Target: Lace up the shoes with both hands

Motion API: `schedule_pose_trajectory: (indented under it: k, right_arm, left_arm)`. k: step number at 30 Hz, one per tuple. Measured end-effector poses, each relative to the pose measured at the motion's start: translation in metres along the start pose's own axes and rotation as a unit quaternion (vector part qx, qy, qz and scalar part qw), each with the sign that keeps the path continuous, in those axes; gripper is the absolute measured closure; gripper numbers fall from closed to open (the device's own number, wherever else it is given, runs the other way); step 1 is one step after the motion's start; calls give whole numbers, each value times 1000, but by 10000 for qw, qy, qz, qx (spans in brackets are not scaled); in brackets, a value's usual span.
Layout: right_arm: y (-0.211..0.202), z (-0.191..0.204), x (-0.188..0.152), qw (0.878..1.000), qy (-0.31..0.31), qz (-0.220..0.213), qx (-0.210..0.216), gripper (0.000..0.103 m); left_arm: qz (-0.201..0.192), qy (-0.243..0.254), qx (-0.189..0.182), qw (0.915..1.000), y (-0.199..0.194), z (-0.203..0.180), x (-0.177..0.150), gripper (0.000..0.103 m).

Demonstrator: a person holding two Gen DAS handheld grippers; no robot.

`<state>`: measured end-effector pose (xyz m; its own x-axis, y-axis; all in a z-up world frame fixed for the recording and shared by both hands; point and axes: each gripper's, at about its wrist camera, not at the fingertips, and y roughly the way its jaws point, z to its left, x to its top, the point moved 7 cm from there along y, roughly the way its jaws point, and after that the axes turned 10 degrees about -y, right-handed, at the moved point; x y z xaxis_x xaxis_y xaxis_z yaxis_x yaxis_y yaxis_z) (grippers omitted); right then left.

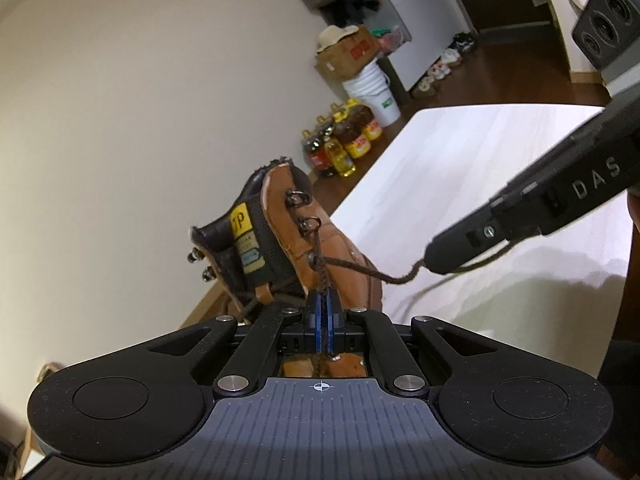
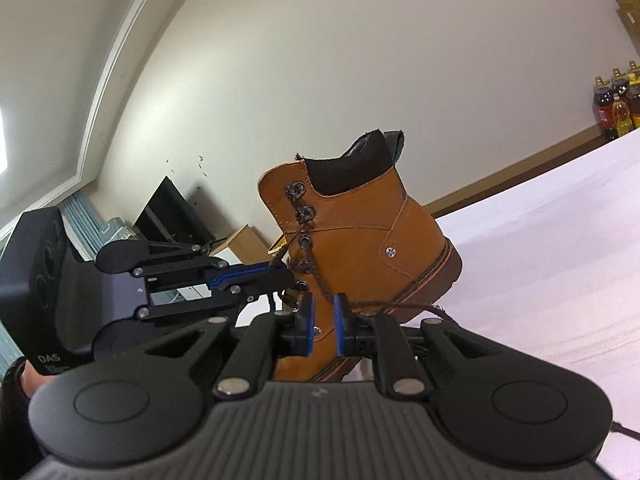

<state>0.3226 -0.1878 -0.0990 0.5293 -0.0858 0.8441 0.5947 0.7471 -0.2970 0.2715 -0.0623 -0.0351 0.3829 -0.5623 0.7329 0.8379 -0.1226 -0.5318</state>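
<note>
Plain cream wall behind, white table (image 2: 540, 264) lower right. Tan boot (image 2: 360, 240) stands mid-frame, upper hooks unlaced. Left gripper (image 1: 325, 312) has its jaws clamped on the lace (image 1: 320, 276); right gripper (image 2: 324, 326) jaws stand apart, empty. I'd keep tension, then loop the next hook. Oil bottles (image 1: 344, 140) sit far off, nothing blocking.

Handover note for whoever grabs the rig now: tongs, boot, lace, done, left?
Left tongs: shut on the lace just below the boot's third eyelet.
Right tongs: open, nothing pinched; the free lace end trails past them across the white table.
Boot stands on the table, at its edge.
Done: lower eyelets laced.
Left: top two hooks empty; thread both ends, tie off.
</note>
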Motion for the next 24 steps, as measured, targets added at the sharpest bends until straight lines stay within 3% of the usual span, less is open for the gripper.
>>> schedule_pose_trajectory:
  k: [8,18,24]
  right_arm:
    - [-1,-4,-5,10000,72,44,-53,90]
    - [-1,-8,-3,9999,117,-26,-97,90]
    - [-2,-16,9,9979,551,-284,169,90]
  left_arm:
    - [-89,-12,20,10000,-9,5,5,100]
    - [73,138,36,9999,0,3,13,100]
    - [21,168,62,9998,3,1,23,100]
